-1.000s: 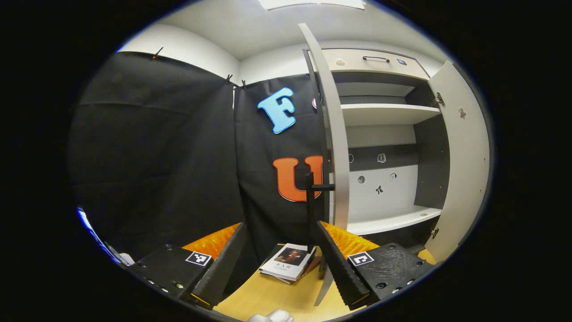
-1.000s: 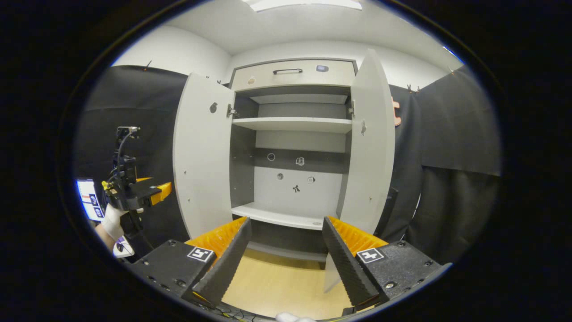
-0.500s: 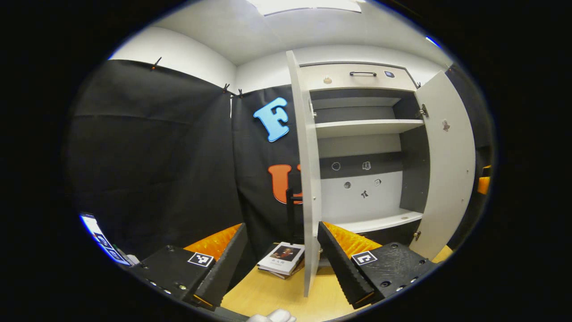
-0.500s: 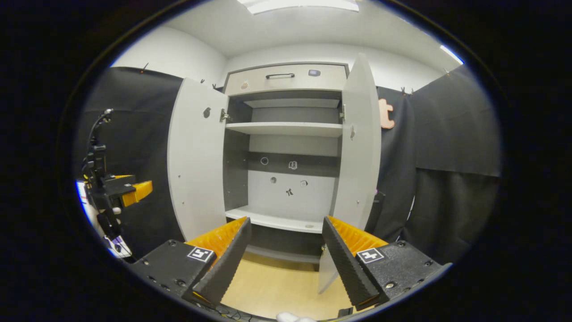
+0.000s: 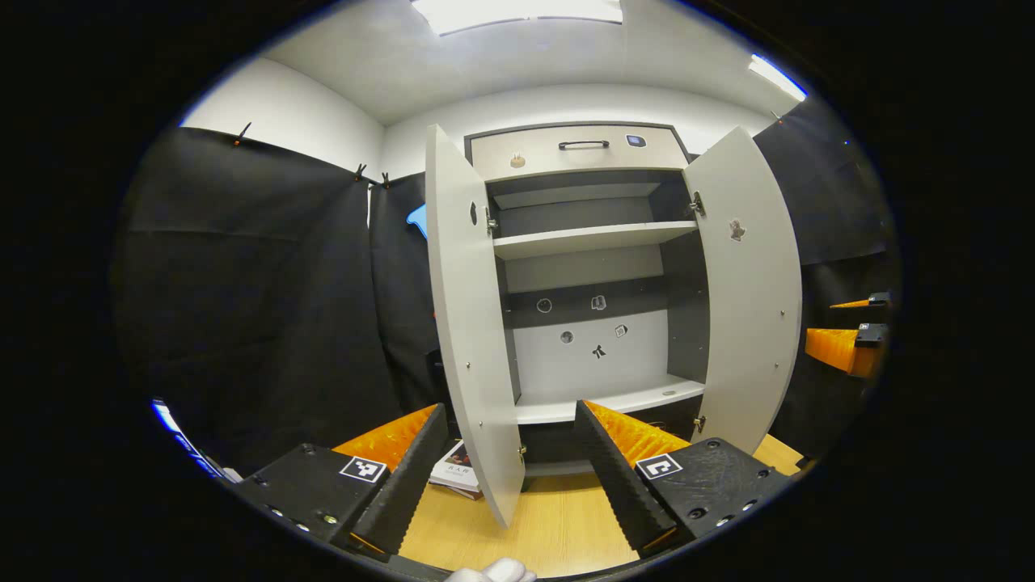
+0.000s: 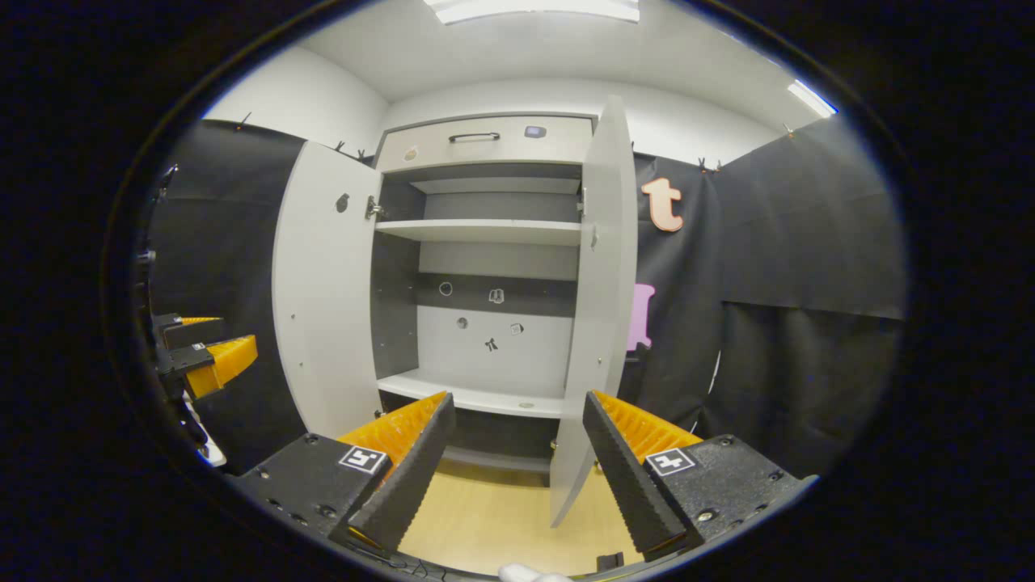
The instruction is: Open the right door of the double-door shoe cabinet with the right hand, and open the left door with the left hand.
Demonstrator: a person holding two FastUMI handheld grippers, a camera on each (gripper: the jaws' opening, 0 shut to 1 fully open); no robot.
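Pale grey panels make up the shoe cabinet (image 5: 586, 267), and from the left gripper view I see it standing wide open. Its left door (image 5: 469, 323) swings out toward me, its lower corner hanging between my left claw (image 5: 509, 469) fingers without touching either. That claw is spread wide and holds nothing. The right door (image 5: 748, 291) angles outward on the far side. Inside, an upper shelf (image 5: 594, 238) and a lower shelf (image 5: 606, 400) are bare. A book (image 5: 457, 477) lies on the wooden floor (image 5: 558, 525) beside the left door's foot. At the right edge, my other claw shows against the black cloth wall (image 5: 259, 283).

From the right gripper view, the right door (image 6: 598, 307) stands nearly edge-on, its bottom corner between the fingers of my right claw (image 6: 517, 465), again untouched. This claw is also gaping and empty. The left door (image 6: 323, 299) is swung well out, and the left claw (image 6: 206, 356) sits beyond it near the left edge.

I judge both doors already opened, so the task looks essentially done. The risk now is a careless withdrawal: either claw could clip a door's lower corner and nudge it back toward closing, or the left door could scrape the book.
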